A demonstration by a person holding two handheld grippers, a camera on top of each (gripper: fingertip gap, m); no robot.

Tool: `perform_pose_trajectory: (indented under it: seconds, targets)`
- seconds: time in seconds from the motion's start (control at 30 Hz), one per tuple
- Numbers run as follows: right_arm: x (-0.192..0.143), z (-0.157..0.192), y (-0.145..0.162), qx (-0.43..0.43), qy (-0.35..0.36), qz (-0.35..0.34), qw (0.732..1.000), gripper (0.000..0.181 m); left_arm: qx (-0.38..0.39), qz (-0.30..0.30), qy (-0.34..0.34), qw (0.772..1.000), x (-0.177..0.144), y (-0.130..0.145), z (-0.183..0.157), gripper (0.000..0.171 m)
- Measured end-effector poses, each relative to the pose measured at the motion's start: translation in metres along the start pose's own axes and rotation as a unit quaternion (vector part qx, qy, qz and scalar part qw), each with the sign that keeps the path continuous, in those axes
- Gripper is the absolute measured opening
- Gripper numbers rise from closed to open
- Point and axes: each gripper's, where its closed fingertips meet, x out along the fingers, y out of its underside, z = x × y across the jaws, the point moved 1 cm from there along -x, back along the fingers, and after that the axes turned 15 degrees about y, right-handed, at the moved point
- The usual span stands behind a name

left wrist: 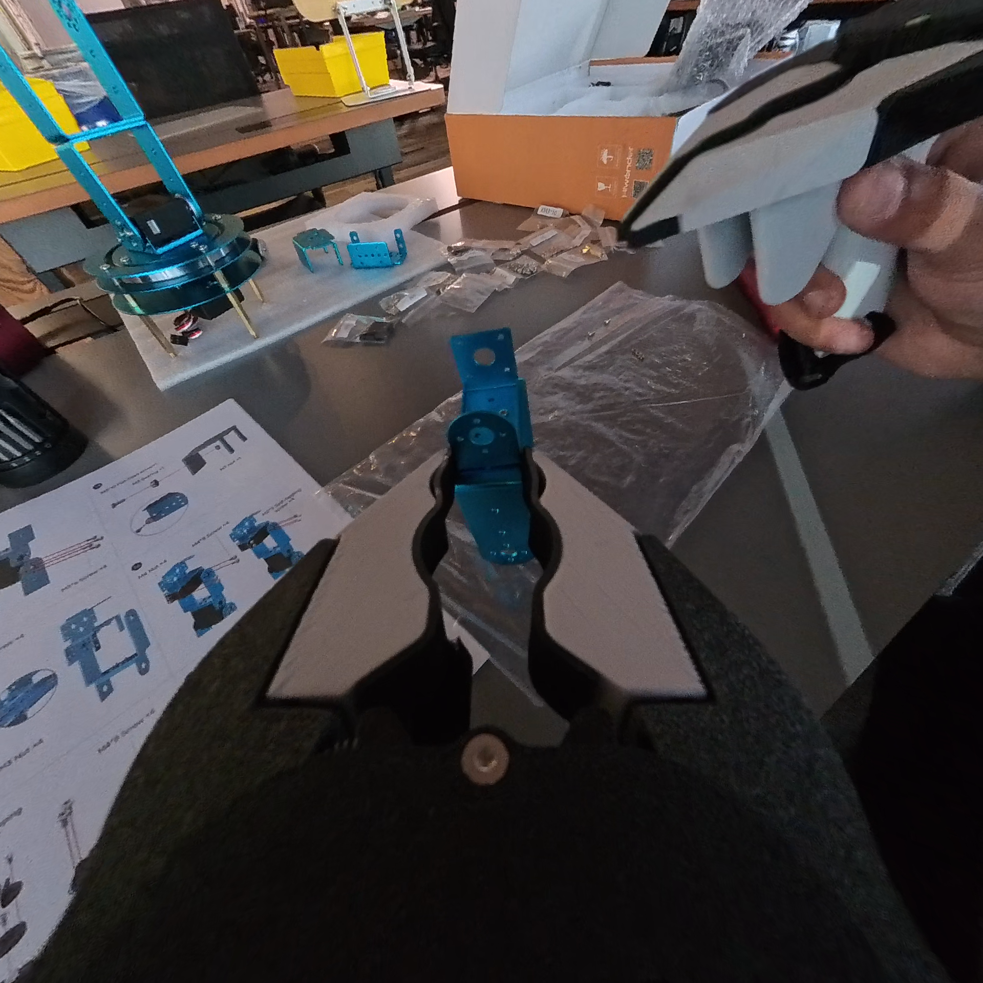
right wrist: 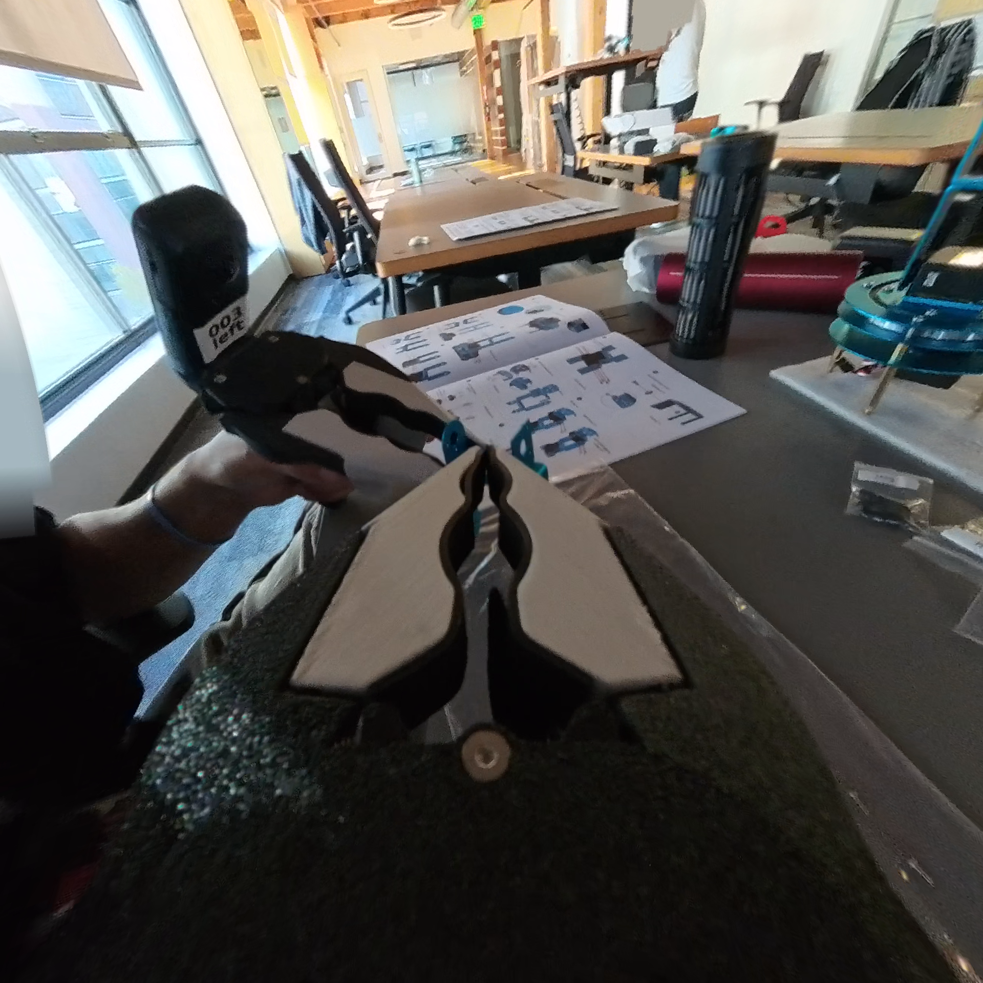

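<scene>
Left tongs clamp a blue bracket; right tongs, raised alongside, are together.

Writing stands on several things, told here by their bearers only. The open instruction booklet carries small printed captions beside blue part drawings. Left of the booklet, a white label with black characters sits on the handle of the left gripper. Right of the booklet, a clear bag bears a white printed strip. Beyond the booklet, a printed sheet lies on a wooden table, too small to read. High above the booklet hangs a green lit sign. Far beyond the booklet, an orange box shows symbols, square codes and a brand mark.
</scene>
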Motion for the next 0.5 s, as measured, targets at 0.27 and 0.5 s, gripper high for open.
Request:
perform_pose_trajectory:
  seconds: [0.27,0.5]
  targets:
    - [0.030,0.022,0.011,0.038,0.034,-0.003,0.999,0.000,0.008,0.025,0.009,1.000,0.005,0.004,-0.009,0.024]
    - [0.037,0.019,0.025,0.053,0.043,0.030,0.997,0.000,0.003,0.035,0.014,0.999,0.009,0.009,-0.011,0.024]
